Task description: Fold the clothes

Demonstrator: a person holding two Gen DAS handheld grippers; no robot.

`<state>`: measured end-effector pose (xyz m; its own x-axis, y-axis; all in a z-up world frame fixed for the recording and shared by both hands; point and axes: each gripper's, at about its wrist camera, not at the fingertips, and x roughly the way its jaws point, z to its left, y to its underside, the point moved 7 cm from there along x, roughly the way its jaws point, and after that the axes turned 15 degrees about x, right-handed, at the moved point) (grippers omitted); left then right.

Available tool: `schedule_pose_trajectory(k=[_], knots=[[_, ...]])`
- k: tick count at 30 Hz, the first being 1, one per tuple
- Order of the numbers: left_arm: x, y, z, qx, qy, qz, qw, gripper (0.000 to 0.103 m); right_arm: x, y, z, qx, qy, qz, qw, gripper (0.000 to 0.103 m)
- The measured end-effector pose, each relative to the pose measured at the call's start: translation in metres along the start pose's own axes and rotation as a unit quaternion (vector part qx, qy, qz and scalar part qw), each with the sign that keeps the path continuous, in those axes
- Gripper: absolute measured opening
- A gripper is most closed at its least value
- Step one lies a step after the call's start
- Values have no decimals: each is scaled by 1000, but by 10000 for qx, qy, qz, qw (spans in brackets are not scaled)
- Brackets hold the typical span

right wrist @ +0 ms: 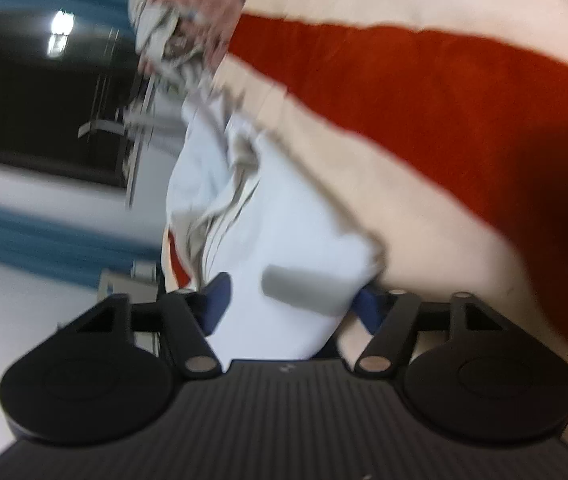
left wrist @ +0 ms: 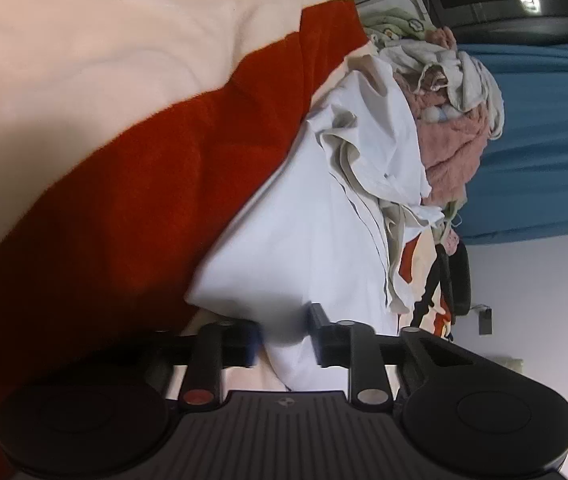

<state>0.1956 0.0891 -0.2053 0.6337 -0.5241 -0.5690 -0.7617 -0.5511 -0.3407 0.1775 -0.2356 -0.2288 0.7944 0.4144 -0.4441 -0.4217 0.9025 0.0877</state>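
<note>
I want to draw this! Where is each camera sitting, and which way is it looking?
Left wrist: sits on the left gripper, looking along its fingers at the white cloth between them, the clothes pile beyond; only the gripper shows.
Right wrist: sits on the right gripper, looking at the same white cloth; blurry.
Both see: white cloth, red and cream blanket, blue curtain.

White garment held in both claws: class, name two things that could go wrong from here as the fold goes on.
1. The left claw pinches only a small bunch near one corner of the white garment, so the cloth may slip out.
2. The garment runs back into the pile of unfolded clothes; pulling may drag those pieces across the red and cream blanket.
</note>
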Motion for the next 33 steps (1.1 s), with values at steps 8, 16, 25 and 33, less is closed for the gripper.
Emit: schedule_pose_trajectory(k=[8, 16, 25, 33], knots=[[-12, -8, -27, 312, 185, -375, 9986, 9, -10, -7, 21, -620, -202, -299, 9974, 11], [-57, -4, -61, 849, 606, -808, 9913, 5, -53, -3, 56, -1134, -828, -491, 9889, 7], [-123, 35, -87, 1410, 805, -1235, 9790, 5, -128, 35, 57, -1357, -1185, -637, 9816, 7], [-180, 100, -95, 1919, 781, -1484, 9670, 5, -189, 61, 44, -1717, -1278, -952, 9722, 7]])
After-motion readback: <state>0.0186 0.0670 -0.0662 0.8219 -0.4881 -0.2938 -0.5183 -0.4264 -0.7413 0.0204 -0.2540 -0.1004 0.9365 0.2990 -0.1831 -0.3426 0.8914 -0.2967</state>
